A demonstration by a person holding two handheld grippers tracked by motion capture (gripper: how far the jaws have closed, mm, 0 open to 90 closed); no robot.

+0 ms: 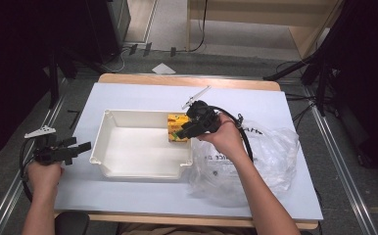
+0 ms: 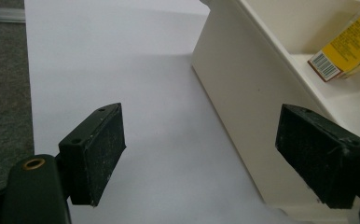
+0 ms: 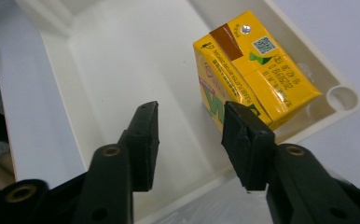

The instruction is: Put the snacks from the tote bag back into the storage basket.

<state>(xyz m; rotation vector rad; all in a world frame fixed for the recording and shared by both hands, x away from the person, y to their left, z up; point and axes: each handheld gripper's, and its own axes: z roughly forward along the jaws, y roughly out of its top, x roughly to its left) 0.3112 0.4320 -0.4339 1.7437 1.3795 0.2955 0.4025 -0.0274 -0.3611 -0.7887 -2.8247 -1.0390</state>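
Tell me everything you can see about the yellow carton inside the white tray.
The yellow carton is a small box-shaped drink pack, apparently coated paperboard, with fine print, a barcode, a QR code, a brown strip and a round foil spot on one face. It stands slightly tilted inside the white tray, at a corner on the side nearest the plastic bag. The right gripper is open just beside it; whether one jaw touches it is unclear.

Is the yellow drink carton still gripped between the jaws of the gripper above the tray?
No: in the right gripper view the yellow drink carton sits in the white tray, beside the open right gripper.
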